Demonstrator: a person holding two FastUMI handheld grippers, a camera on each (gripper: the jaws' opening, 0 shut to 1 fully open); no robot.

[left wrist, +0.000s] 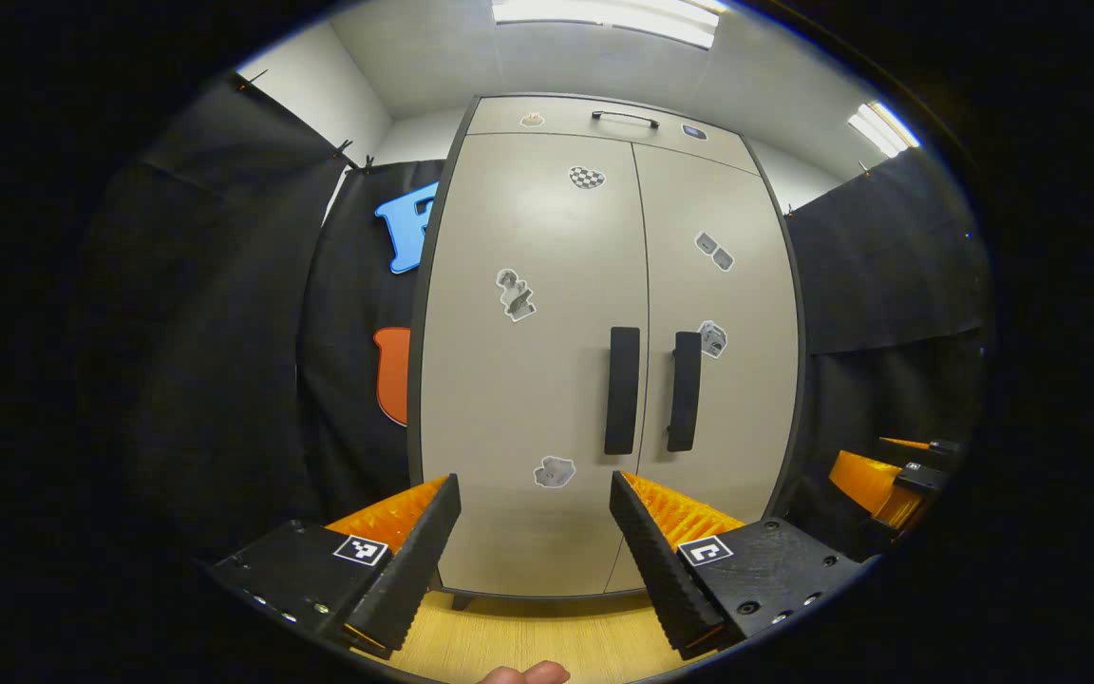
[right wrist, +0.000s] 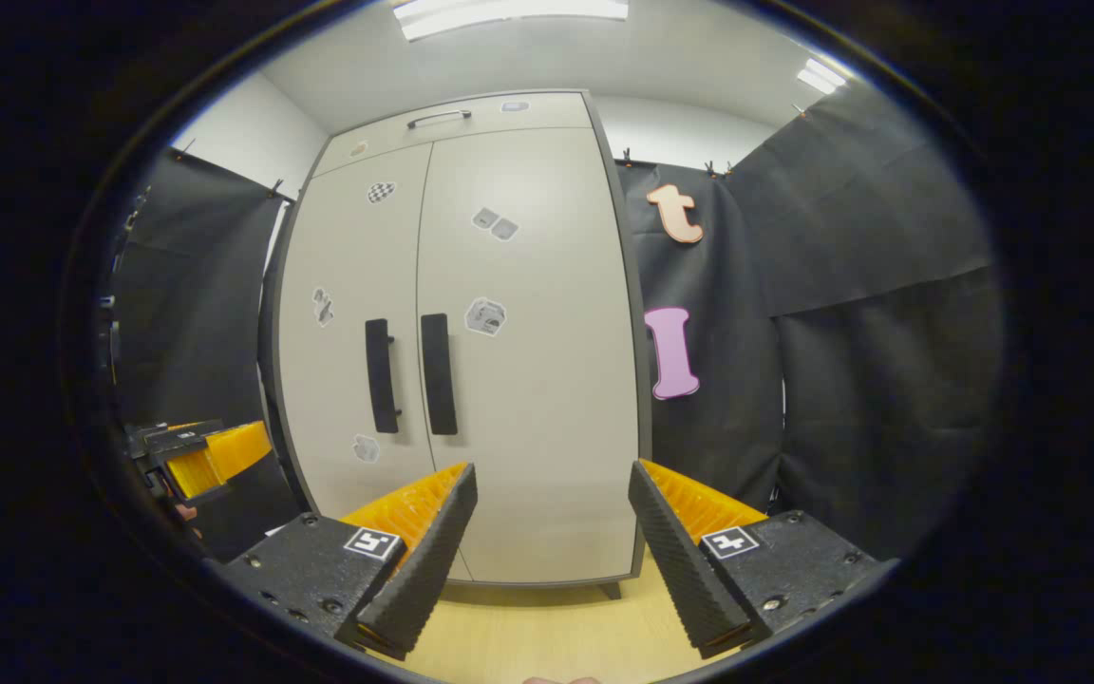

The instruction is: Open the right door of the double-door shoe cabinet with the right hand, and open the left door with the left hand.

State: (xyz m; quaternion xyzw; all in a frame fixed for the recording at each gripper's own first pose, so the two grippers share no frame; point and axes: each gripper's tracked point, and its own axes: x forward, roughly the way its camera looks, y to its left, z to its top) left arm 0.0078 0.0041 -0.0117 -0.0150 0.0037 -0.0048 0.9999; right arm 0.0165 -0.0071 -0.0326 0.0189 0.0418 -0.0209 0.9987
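Observation:
A beige double-door shoe cabinet stands ahead with both doors closed. In the left gripper view its left door's black vertical handle and right door's handle sit side by side near the middle seam. My left gripper is open, short of the left door and below the handles. The right gripper view has the same cabinet, the left handle and the right handle. There my right gripper is open, apart from the right door, lower than and right of the handles.
Black cloth walls flank the cabinet on both sides. A drawer with a thin handle tops the cabinet. Wooden floor lies below. The other gripper appears at far right in the left gripper view and at far left in the right one.

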